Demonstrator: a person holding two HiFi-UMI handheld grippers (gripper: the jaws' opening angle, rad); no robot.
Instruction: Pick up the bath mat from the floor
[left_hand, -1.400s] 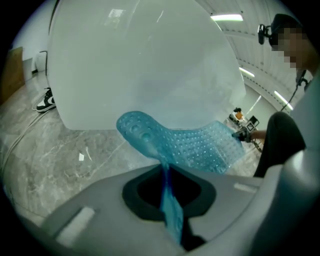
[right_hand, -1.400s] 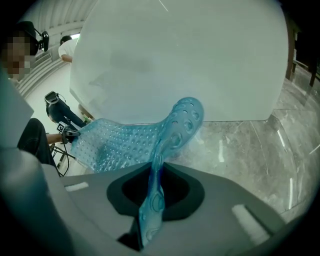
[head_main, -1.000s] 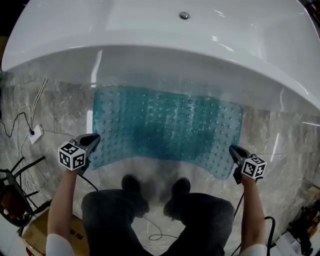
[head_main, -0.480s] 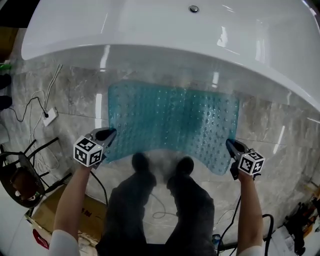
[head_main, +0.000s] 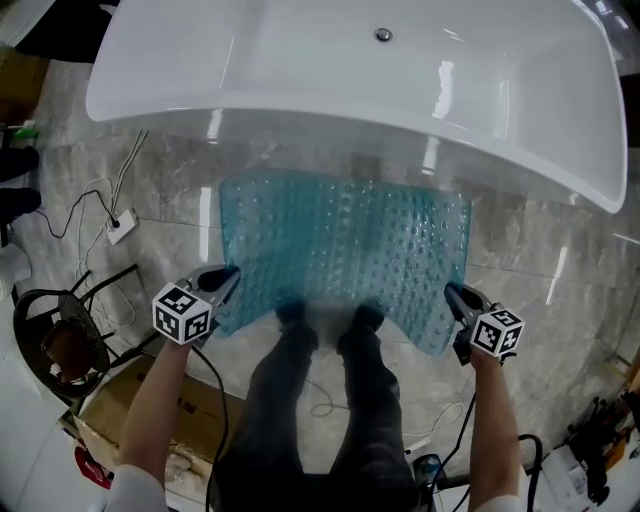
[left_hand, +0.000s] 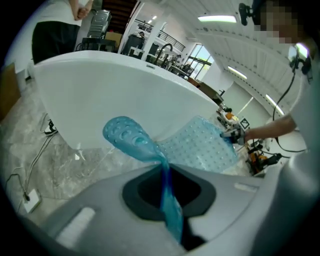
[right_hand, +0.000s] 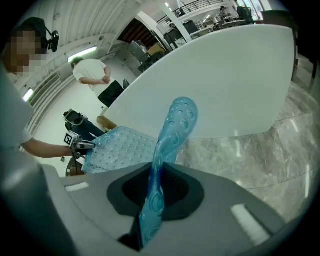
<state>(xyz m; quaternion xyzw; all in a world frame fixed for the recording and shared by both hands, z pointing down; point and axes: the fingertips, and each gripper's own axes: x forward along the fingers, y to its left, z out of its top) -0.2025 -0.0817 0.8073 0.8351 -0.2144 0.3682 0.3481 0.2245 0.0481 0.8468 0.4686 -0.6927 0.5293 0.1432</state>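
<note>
Cables (head_main: 95, 205), a black-framed chair (head_main: 55, 340) and a cardboard box (head_main: 100, 425) crowd the marble floor (head_main: 175, 190) at left, where the left gripper (head_main: 228, 276) is clamped tight on the near-left corner of the teal bath mat (head_main: 350, 240). The mat stretches across above the person's feet, its far edge close beside the white bathtub (head_main: 300, 70). The right gripper (head_main: 452, 293) is pinched closed on the near-right corner, with bare floor beyond it.
</note>
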